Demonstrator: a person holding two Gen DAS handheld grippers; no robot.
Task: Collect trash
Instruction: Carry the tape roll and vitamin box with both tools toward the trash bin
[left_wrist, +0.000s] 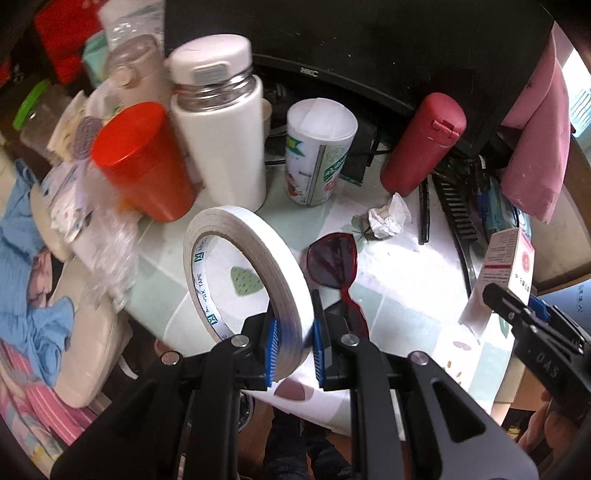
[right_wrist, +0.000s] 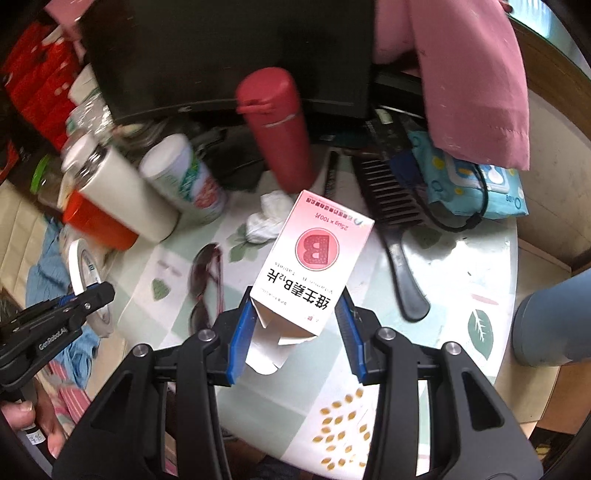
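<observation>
- Left gripper (left_wrist: 291, 345) jaws pinch tape (left_wrist: 245, 273); right gripper (right_wrist: 295, 334) jaws clamp box (right_wrist: 314, 258).
- Both lifted, no bin visible.
- Tissue (left_wrist: 388, 219) left on counter (left_wrist: 406, 280).

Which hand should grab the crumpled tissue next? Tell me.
Neither is free. Right gripper holds the pill box and sits nearer the tissue; left gripper holds the tape roll. Probably right, after dropping.

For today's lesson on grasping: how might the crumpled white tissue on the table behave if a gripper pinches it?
The crumpled tissue looks soft, so it would probably squash flat. Seemingly very light, it may slide across the glossy table when nudged.
</observation>
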